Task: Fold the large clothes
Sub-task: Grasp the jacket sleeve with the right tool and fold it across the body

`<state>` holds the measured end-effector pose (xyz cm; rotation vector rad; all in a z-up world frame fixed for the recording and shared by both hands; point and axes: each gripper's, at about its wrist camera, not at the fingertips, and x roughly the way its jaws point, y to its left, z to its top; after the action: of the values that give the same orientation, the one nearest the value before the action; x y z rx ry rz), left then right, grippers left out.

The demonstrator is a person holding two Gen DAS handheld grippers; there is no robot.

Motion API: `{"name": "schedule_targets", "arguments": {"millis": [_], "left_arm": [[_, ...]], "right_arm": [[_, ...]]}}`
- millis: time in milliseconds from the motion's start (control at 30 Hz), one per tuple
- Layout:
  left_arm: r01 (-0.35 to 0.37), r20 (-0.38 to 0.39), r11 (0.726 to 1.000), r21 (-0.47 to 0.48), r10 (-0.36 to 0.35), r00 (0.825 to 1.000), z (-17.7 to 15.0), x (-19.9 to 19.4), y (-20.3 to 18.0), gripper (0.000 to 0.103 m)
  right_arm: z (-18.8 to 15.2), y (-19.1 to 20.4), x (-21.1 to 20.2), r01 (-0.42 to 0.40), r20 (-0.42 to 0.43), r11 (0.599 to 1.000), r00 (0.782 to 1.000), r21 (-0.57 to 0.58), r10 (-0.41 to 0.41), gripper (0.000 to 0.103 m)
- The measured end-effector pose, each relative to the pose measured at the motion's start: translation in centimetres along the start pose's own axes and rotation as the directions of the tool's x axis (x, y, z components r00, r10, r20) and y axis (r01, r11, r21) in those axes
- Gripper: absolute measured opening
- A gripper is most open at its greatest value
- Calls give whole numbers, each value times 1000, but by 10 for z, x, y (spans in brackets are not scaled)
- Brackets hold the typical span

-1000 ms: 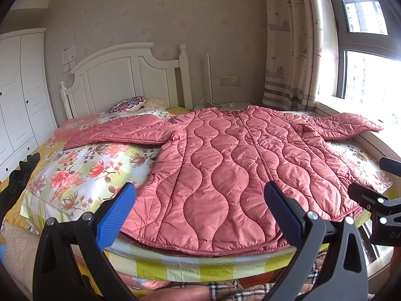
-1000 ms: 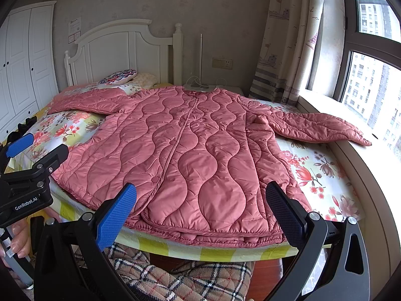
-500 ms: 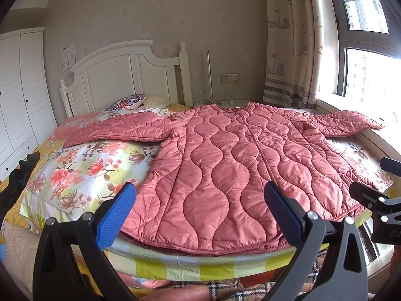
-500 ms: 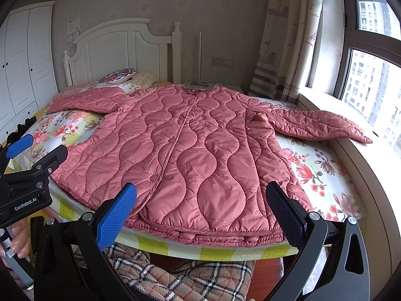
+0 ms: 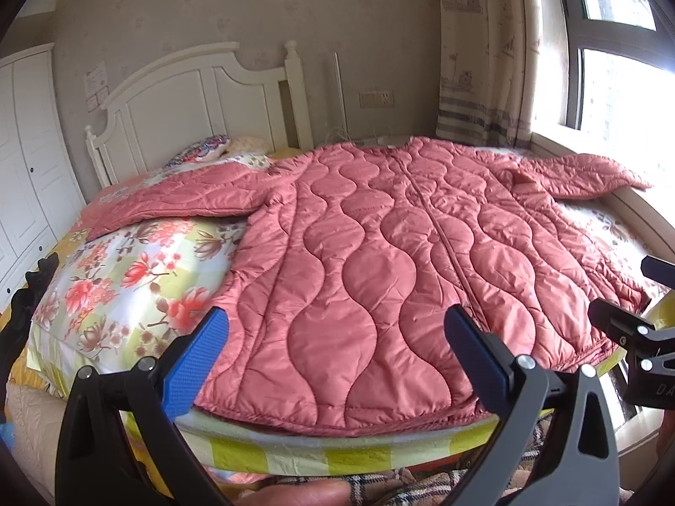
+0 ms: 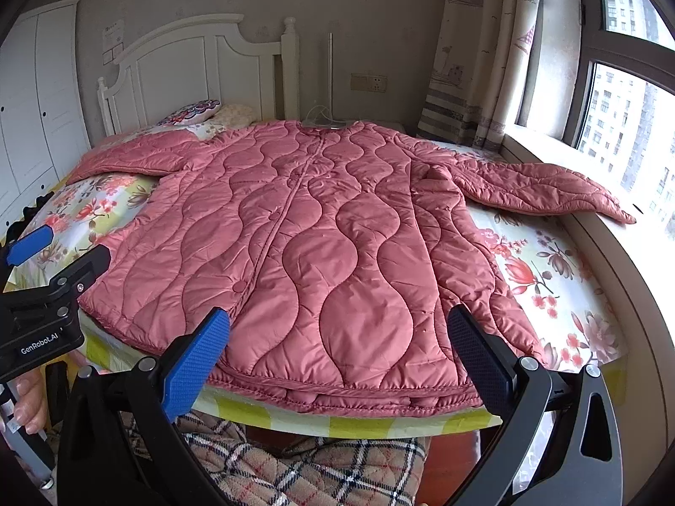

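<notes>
A large pink quilted jacket (image 5: 379,244) lies spread flat, front up, on the bed, collar toward the headboard and both sleeves stretched out sideways. It also shows in the right wrist view (image 6: 320,232). My left gripper (image 5: 337,345) is open and empty, hovering just short of the jacket's hem at the foot of the bed. My right gripper (image 6: 337,345) is open and empty over the hem, further right. Each gripper shows at the edge of the other's view: the right one (image 5: 633,329), the left one (image 6: 46,253).
The bed has a floral sheet (image 6: 548,270) and a white headboard (image 5: 202,97). Pillows (image 5: 206,149) lie at the head. A window sill (image 6: 599,211) and curtain (image 6: 472,50) stand at the right, a white wardrobe (image 5: 25,160) at the left. Plaid fabric (image 6: 303,464) is below.
Both views have crept slightly closer to the jacket and tilted a little. The jacket has not moved, and both grippers stay open.
</notes>
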<state>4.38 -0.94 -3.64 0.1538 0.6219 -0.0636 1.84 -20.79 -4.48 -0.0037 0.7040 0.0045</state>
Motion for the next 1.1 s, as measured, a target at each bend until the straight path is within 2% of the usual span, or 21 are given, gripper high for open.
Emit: {"name": "schedule_targets", "arguments": {"millis": [167,233,300,367,433,500,600,667,800,900,1033,1067,1100], "left_arm": [[43,-86,998,54,-38,996,27,48,-14,101],[76,-149,992,98,-61,987,47,81,-24,101],[82,-202,986,146,-52,978,71,122,-34,101],[51,-223,985,166,-13,975,96,163,-39,101],[40,-209,988,152,-7,978,116,195,-40,101],[11,-220,993,119,16,975,131,231,-38,101],[38,-321,999,30,-27,947,137,282,-33,101],[53,-358,998,-17,-56,932,133,301,-31,101],[80,-298,996,-32,-86,951,128,311,-28,101],[103,-291,993,-56,-115,950,124,313,-24,101],[136,-327,989,-57,-147,933,132,307,-24,100],[162,-310,984,-80,-179,934,134,301,-23,100],[191,-292,976,-102,-213,932,138,299,-24,100]], "right_arm": [[8,-14,26,23,-33,1000,999,15,-23,99],[15,-23,39,31,-44,999,999,18,-30,99],[28,-38,53,35,-54,999,998,31,-33,99],[45,-65,65,32,-42,995,999,91,-28,99],[63,-104,82,55,-50,979,998,194,-46,99],[77,-152,101,83,-54,938,996,336,-69,99],[93,-220,130,129,-55,855,992,502,-117,99],[98,-255,146,154,-54,804,987,574,-150,99],[97,-312,176,195,-87,671,978,716,-191,99],[96,-333,194,243,-114,618,964,747,-241,99],[97,-348,214,287,-146,580,949,762,-279,98],[97,-351,217,292,-148,577,947,763,-284,96],[97,-354,220,302,-150,575,943,760,-297,89]]}}
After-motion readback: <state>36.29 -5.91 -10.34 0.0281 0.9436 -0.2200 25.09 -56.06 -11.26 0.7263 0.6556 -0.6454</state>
